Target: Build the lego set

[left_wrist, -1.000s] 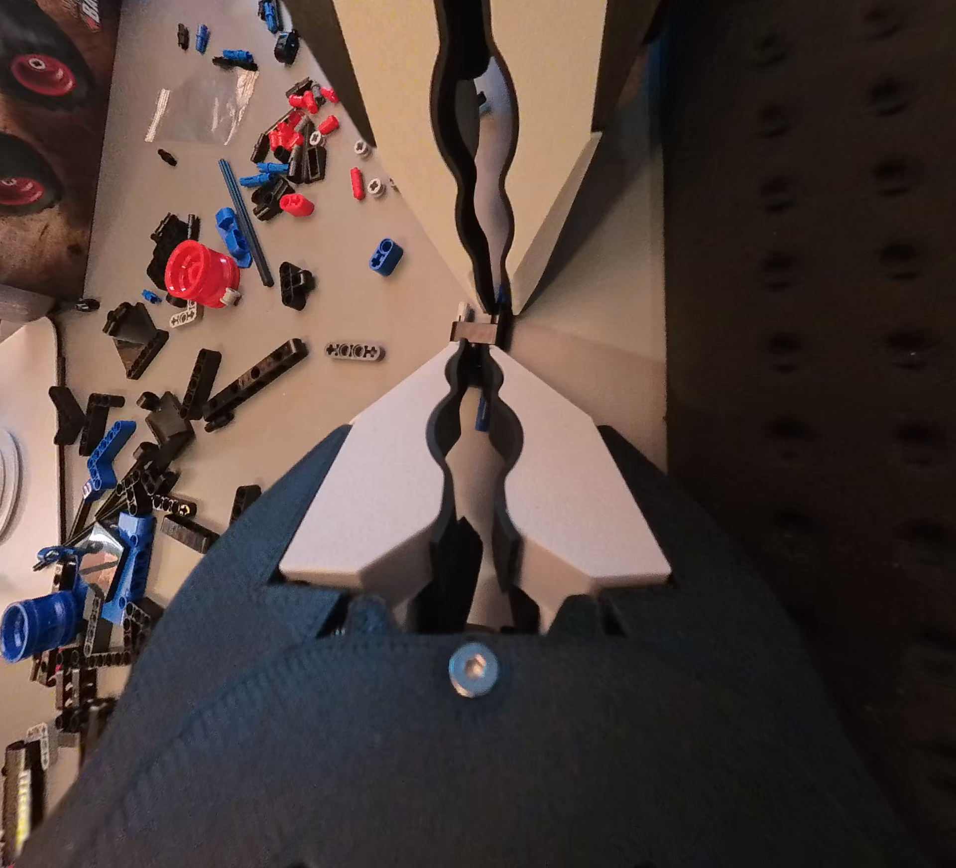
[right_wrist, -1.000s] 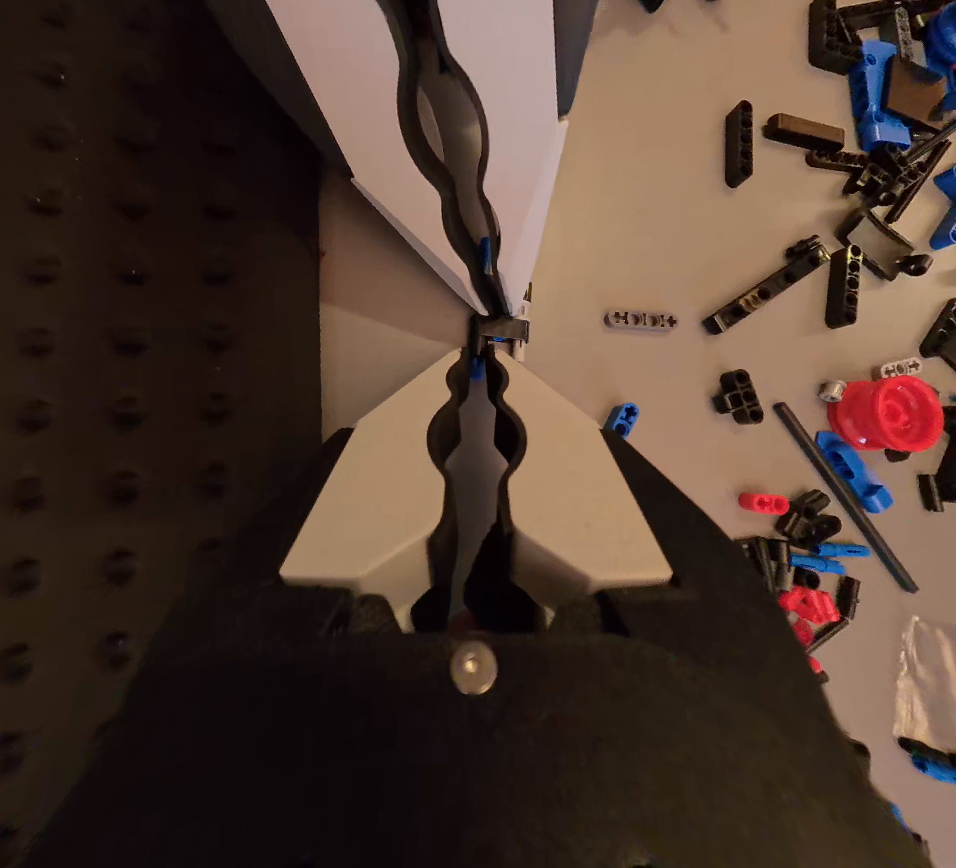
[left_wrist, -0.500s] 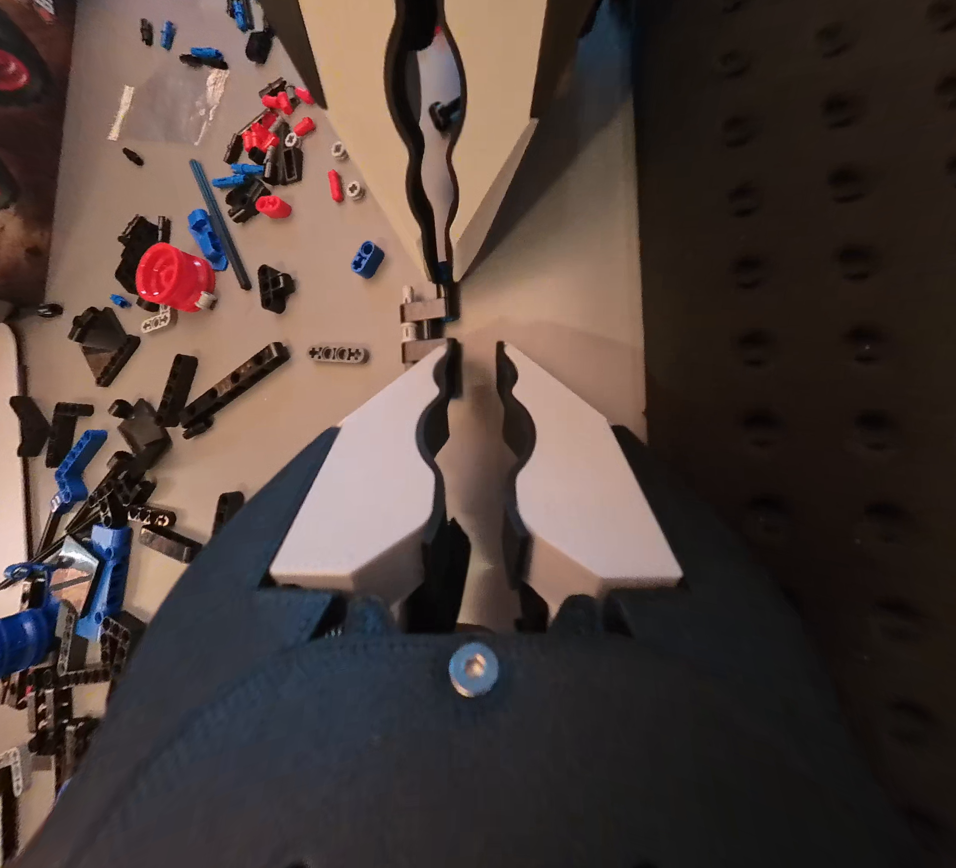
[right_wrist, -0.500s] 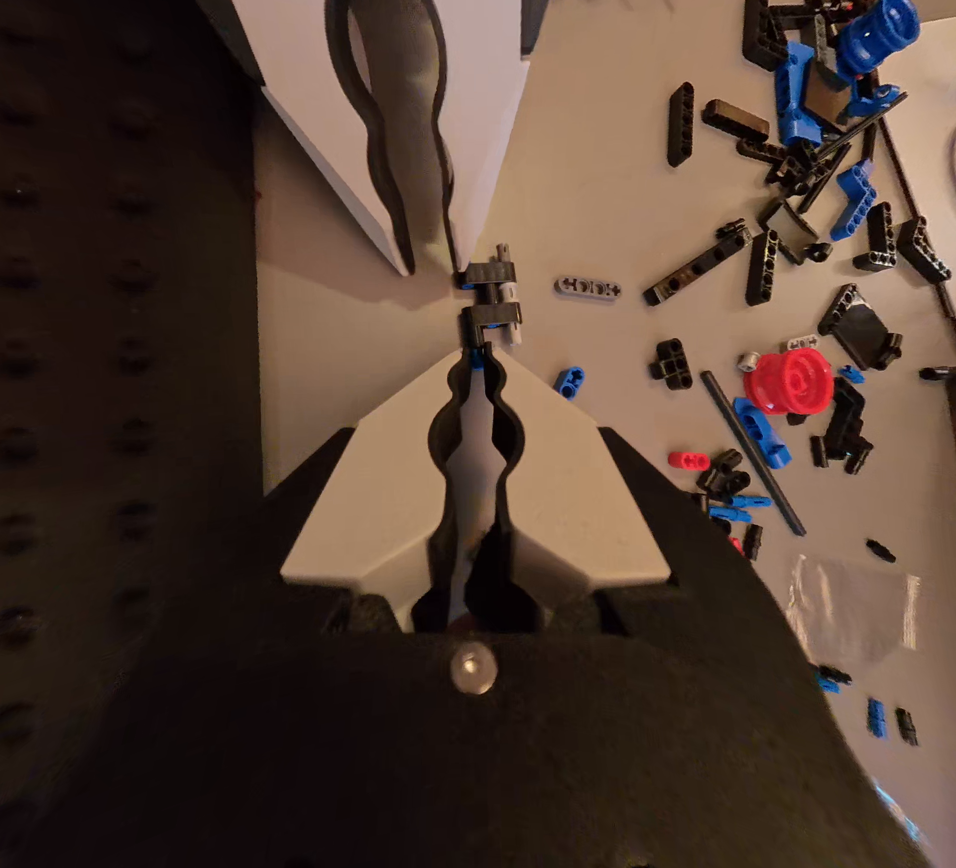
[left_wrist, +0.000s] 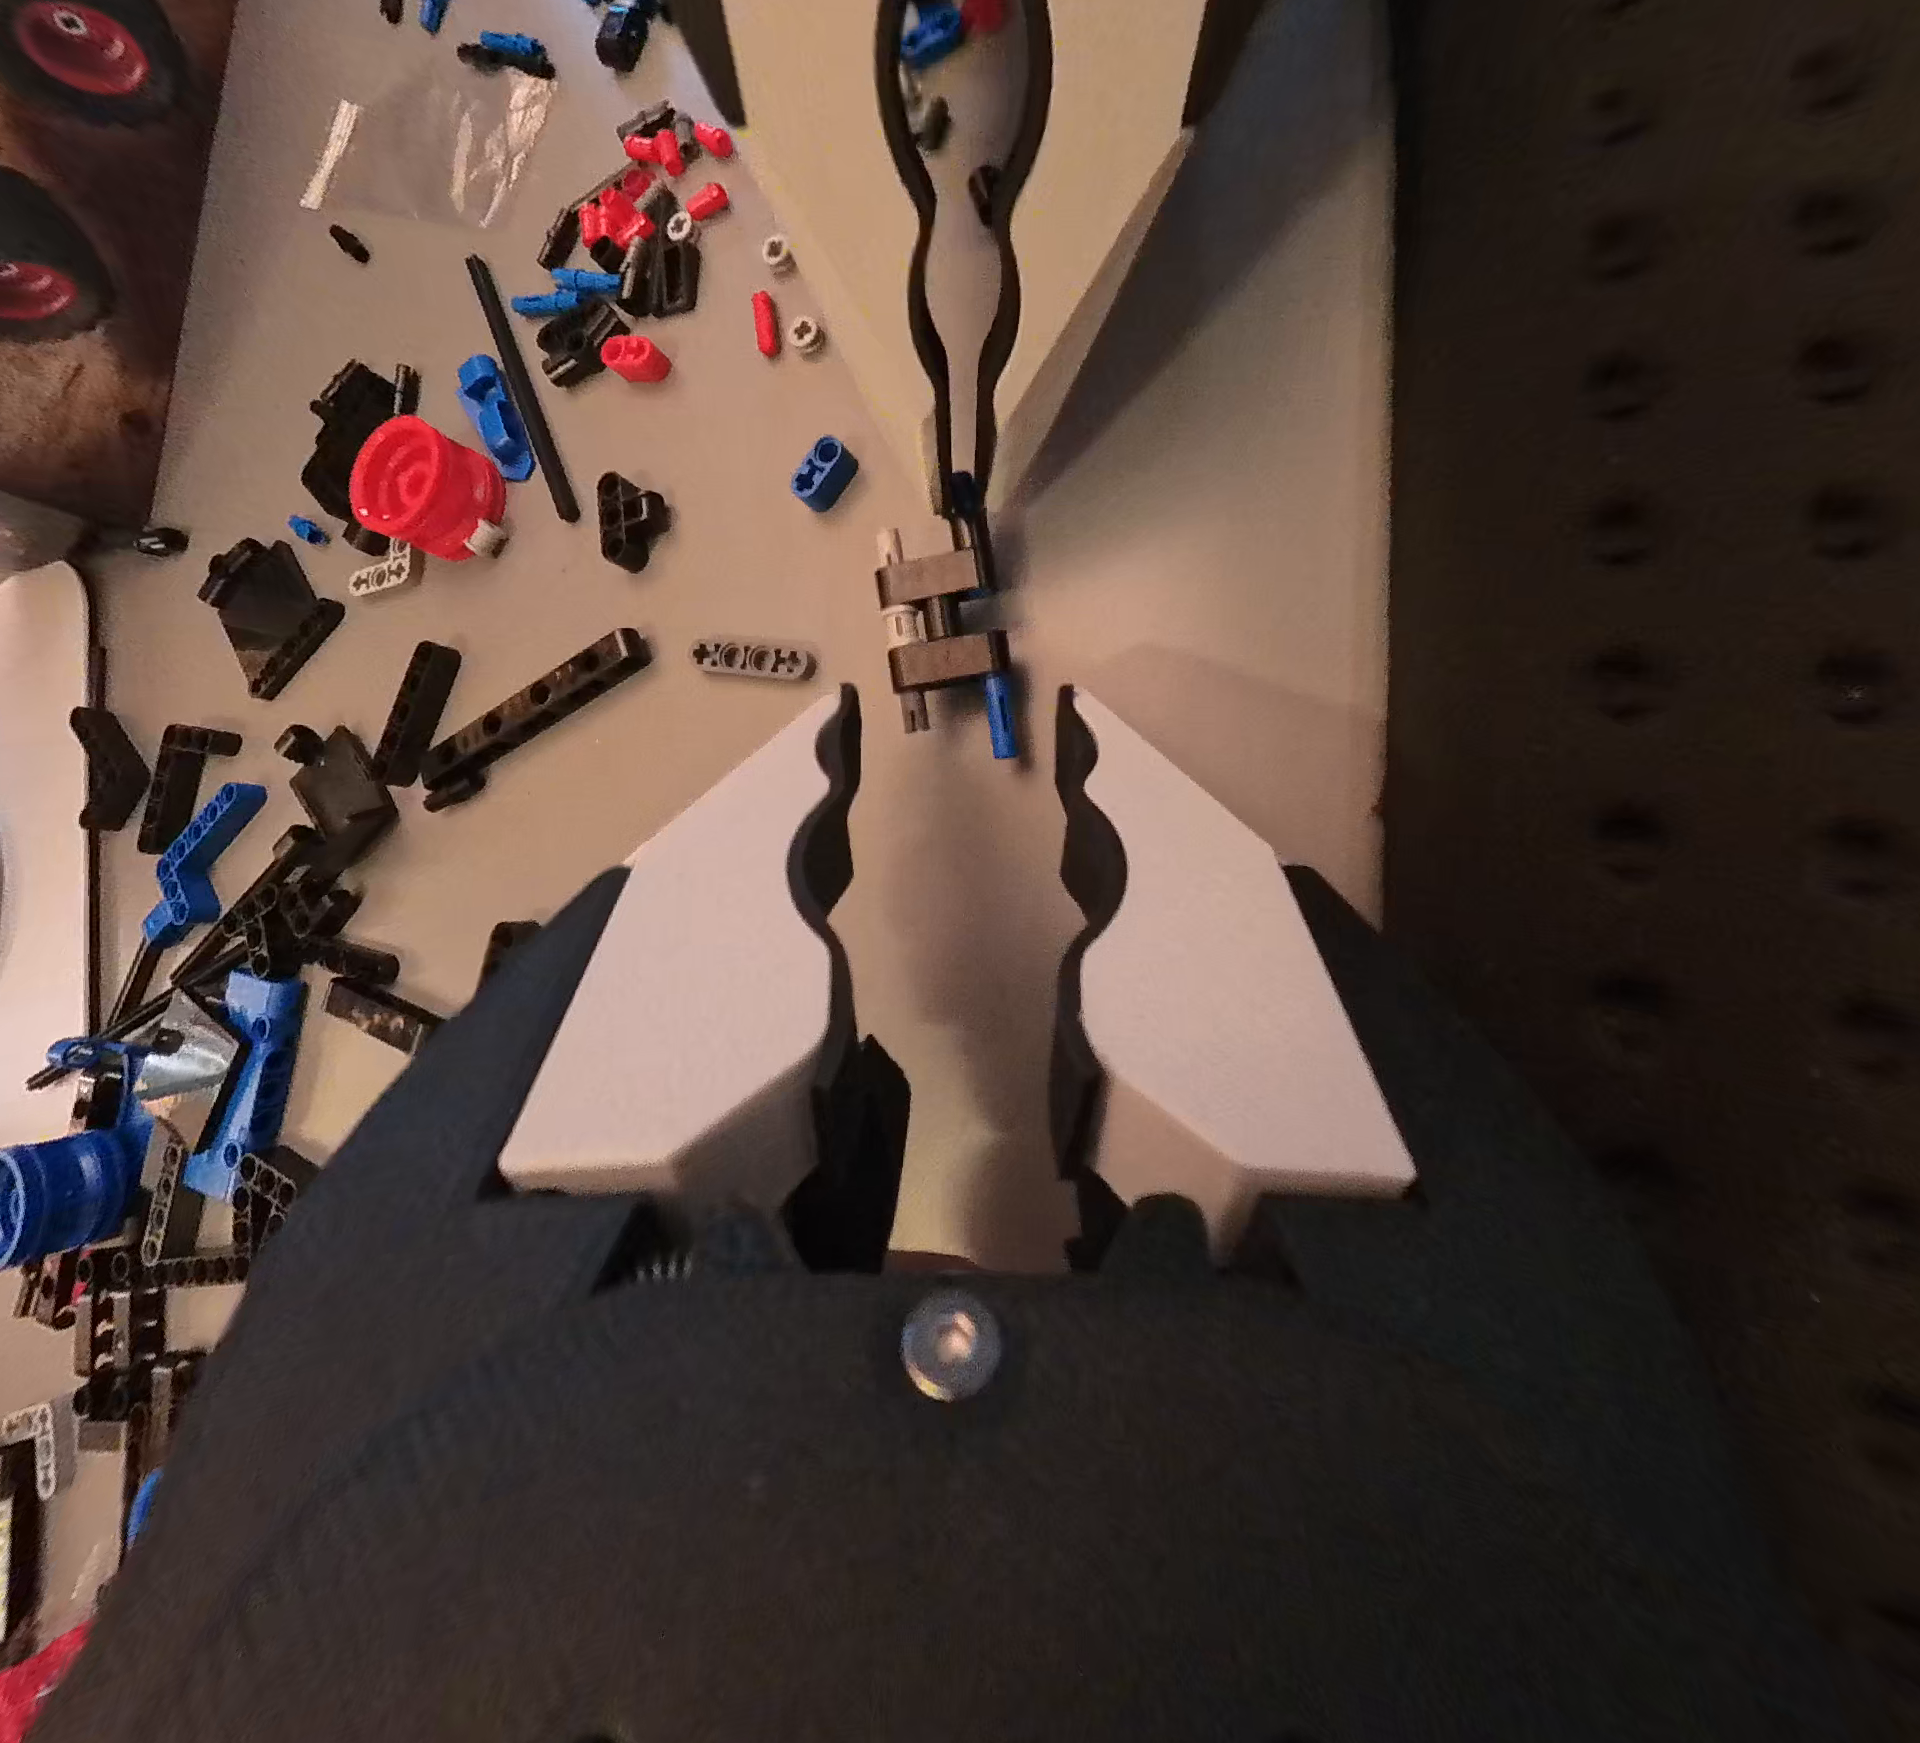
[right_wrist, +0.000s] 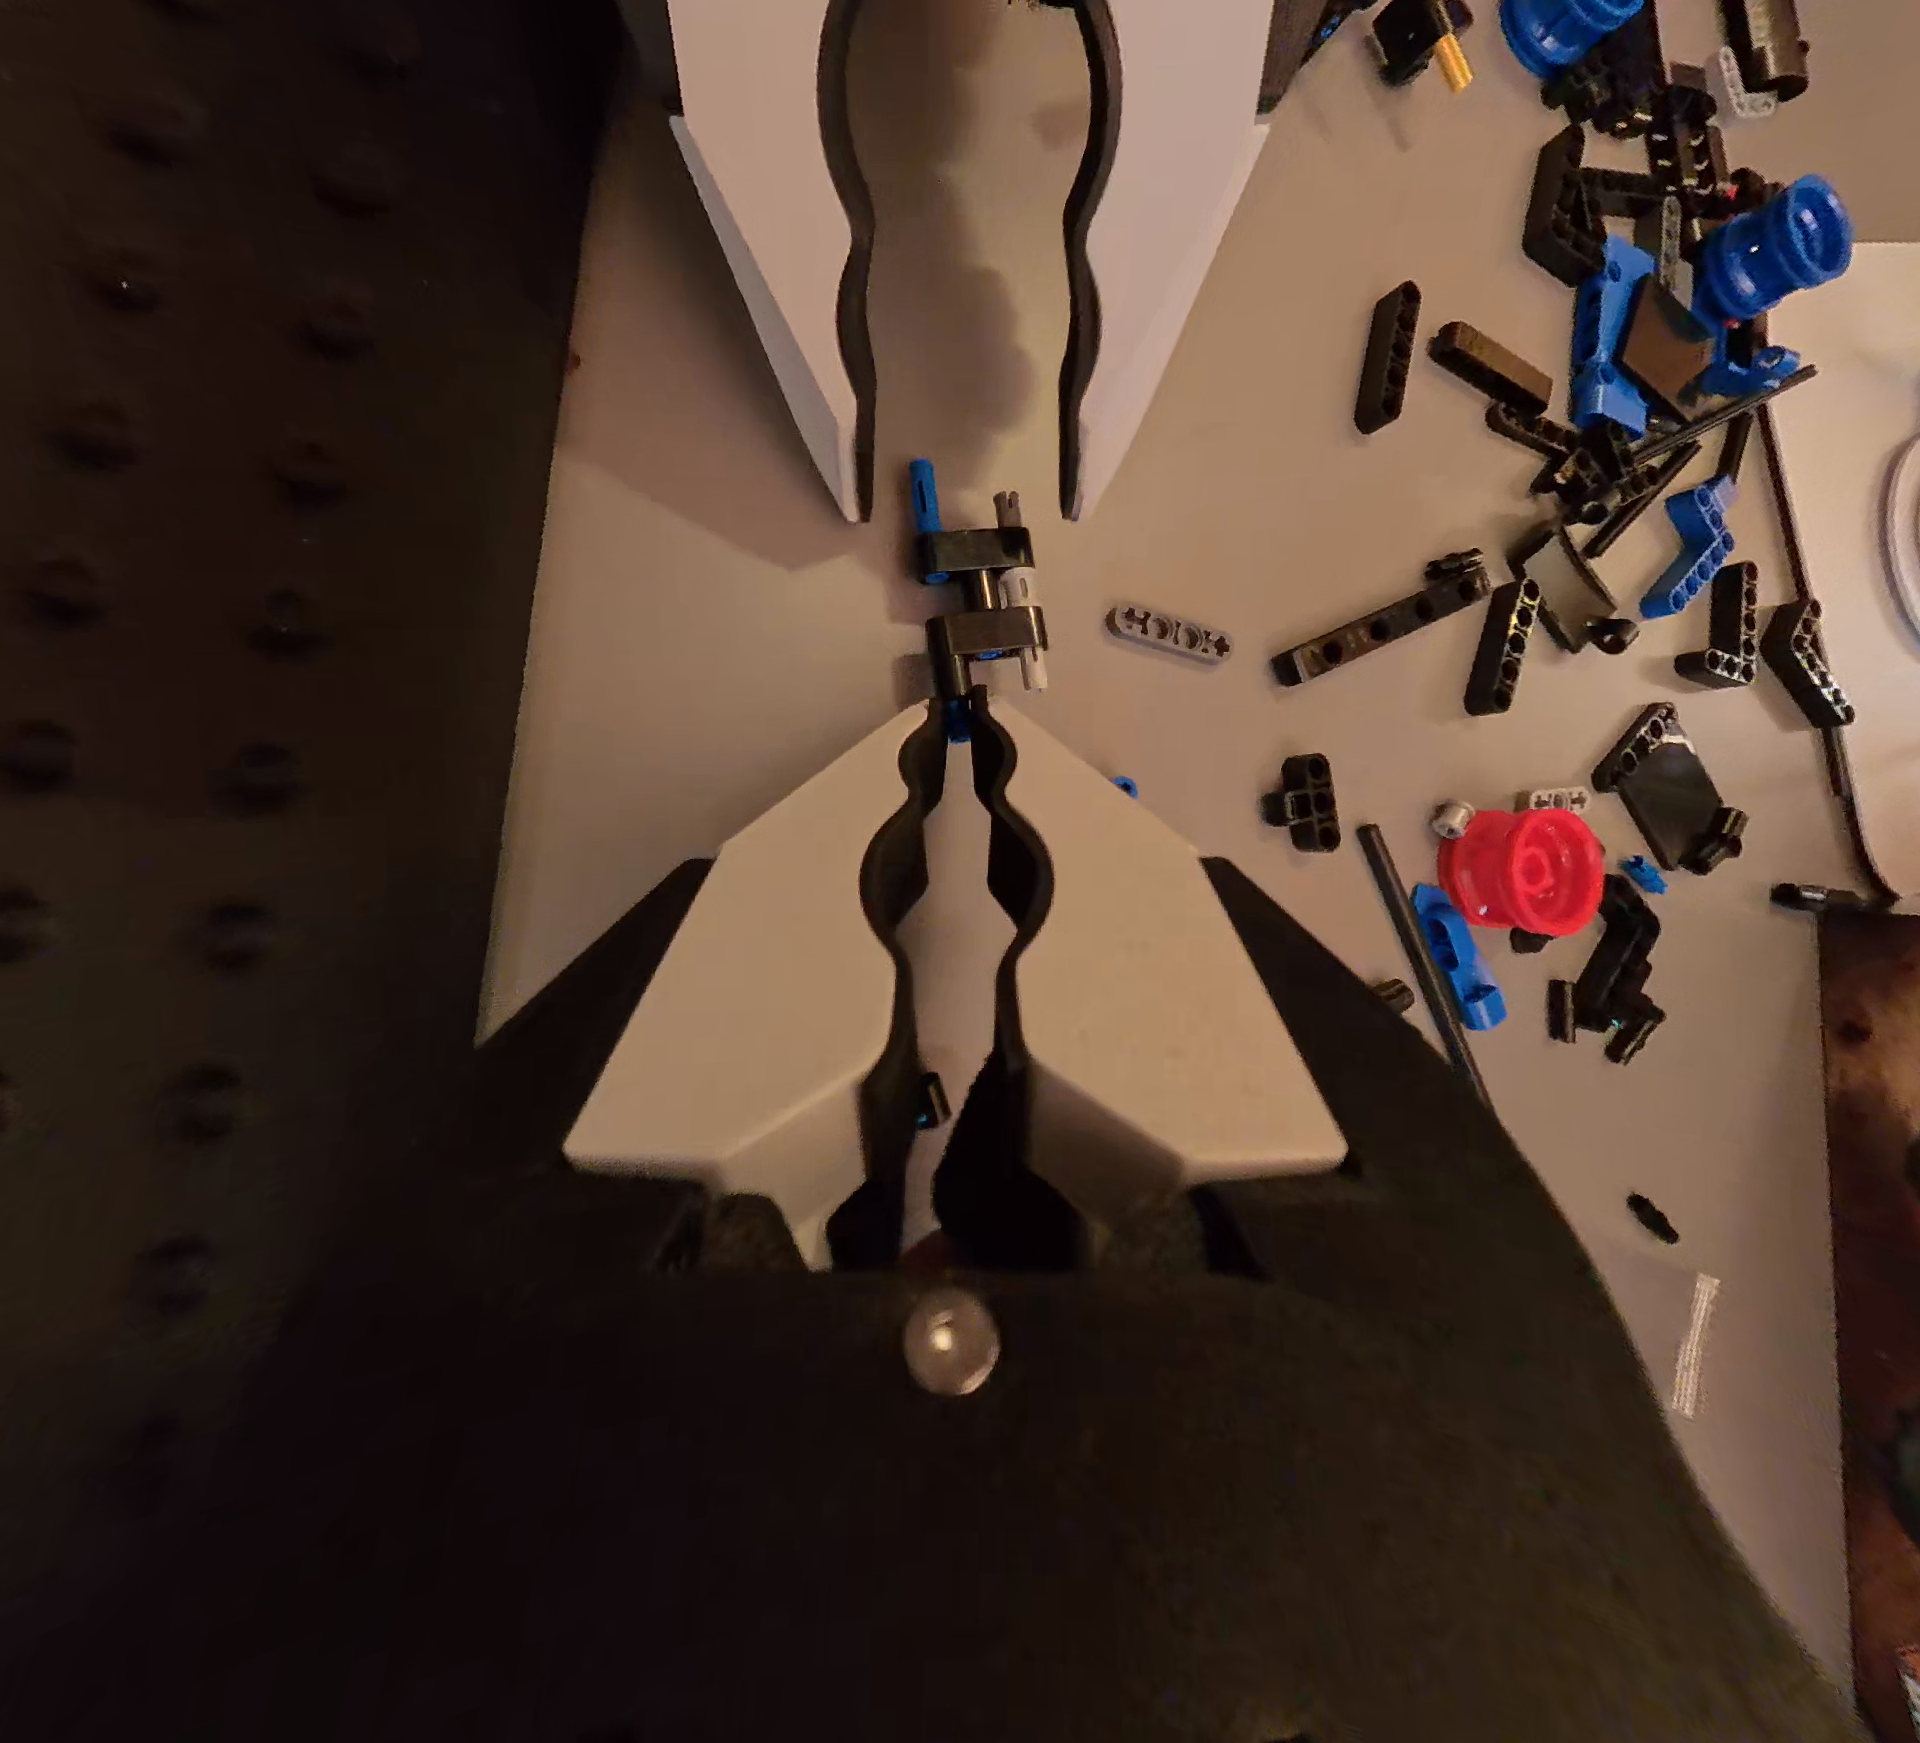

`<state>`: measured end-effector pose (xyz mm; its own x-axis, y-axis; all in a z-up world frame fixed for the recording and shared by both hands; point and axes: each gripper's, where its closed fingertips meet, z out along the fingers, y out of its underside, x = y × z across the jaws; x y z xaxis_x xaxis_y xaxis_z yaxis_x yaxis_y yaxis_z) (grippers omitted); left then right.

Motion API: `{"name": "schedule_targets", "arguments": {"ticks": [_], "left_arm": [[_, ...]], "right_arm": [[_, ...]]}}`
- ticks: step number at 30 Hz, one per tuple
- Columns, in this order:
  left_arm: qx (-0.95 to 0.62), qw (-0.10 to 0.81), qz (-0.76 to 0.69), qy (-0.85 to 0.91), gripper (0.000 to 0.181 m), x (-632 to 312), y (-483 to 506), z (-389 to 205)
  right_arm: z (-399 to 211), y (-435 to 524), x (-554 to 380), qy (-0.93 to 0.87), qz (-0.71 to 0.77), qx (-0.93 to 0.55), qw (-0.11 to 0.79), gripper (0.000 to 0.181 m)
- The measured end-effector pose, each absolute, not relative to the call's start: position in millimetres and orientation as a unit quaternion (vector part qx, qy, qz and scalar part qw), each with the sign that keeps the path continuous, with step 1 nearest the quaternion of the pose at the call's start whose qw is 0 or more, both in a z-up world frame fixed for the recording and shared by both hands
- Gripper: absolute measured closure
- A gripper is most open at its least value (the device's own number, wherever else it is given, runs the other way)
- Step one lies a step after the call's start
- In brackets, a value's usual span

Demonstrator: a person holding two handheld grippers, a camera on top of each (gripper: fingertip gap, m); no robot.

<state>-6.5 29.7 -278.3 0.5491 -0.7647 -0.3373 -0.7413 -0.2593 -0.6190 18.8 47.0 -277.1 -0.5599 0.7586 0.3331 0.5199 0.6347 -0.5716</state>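
Your set's box point(left_wrist: 73, 166) lies at the table's far left in the left wrist view, dark, with pictured red-hubbed wheels and some white lettering at its top corner; a clear plastic bag point(left_wrist: 436, 145) lies beside it. Your right gripper point(right_wrist: 961, 717) has its fingers pinched nearly together on the blue pin end of the small assembly point(right_wrist: 982, 597), which hangs above the light table point(right_wrist: 727, 613), between the two grippers. The assembly is two short dark grey beams set side by side across several pins: a blue pin, a dark axle and a pale grey one. Its long axis runs along the line from one gripper to the other, with a blue pin sticking out at each end; the beams lie crosswise to that line. Your left gripper point(left_wrist: 956, 706) has its fingers spread wide, holding nothing, its tips on either side of the assembly's near blue pin point(left_wrist: 1000, 722) without touching it. Near the assembly a flat grey beam point(left_wrist: 753, 657) lies on the table, and farther out sit a red wheel hub point(left_wrist: 426, 488), a long black beam point(left_wrist: 540, 706) and scattered blue, black and red pieces.
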Motion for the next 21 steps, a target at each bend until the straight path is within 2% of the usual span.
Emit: {"name": "schedule_targets", "arguments": {"ticks": [15, 21], "left_arm": [[-0.790, 0.394, 0.005, 0.469, 0.142, -5.6, 36.0, -276.4], [-0.765, 0.431, 0.051, 0.476, 0.161, -7.7, 44.0, -263.9]], "right_arm": [[-258.9, 55.1, 20.1, -0.834, 0.279, -0.380, 0.287, 0.180], [-251.8, 54.1, 22.1, -0.823, 0.308, -0.384, 0.283, 0.180]]}}
